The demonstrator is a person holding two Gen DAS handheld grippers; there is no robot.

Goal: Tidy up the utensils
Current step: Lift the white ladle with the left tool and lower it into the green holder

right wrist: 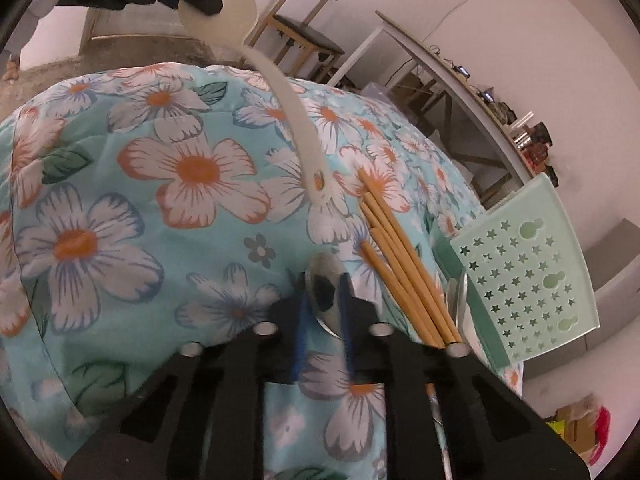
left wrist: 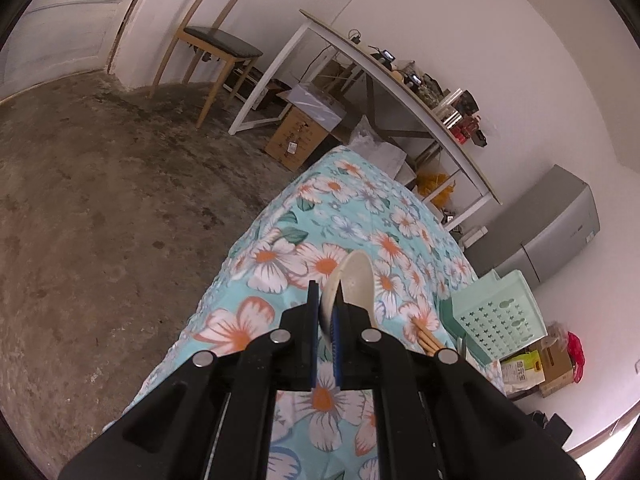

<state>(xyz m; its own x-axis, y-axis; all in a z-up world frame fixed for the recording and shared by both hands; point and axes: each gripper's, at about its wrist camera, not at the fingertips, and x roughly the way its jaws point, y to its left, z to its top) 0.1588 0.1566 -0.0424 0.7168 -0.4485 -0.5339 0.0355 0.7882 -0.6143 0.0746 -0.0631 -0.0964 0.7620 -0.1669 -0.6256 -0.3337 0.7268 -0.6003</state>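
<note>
Floral quilted cloth (right wrist: 120, 240) over a table, bare concrete floor and white walls beyond

Right gripper (right wrist: 324, 300) closed on the bowl of a metal spoon (right wrist: 324, 268), low over the cloth. Left gripper (left wrist: 326, 292) clamped on the bowl of a white plastic spoon (left wrist: 356, 276), lifted clear of the table, long handle hanging down towards the cloth in the right wrist view.

Metal spoon: stiff, probably light, polished and likely slippery between flat pads; safer taken at the neck or handle than across the rounded bowl. White spoon: light, a little flexible by the look of it, not fragile; pinched at one end, so prone to swing. Bundle of bamboo chopsticks (right wrist: 400, 272) lying just right of the metal spoon: light, rigid, apt to roll and scatter, best gripped mid-length together. Pale green basket (right wrist: 528, 280) with star cut-outs just beyond, probably the destination.

Printing on a cardboard box (left wrist: 296, 136) under the far desk and on a yellow-green packet (left wrist: 520, 372) on the floor, too small to read
</note>
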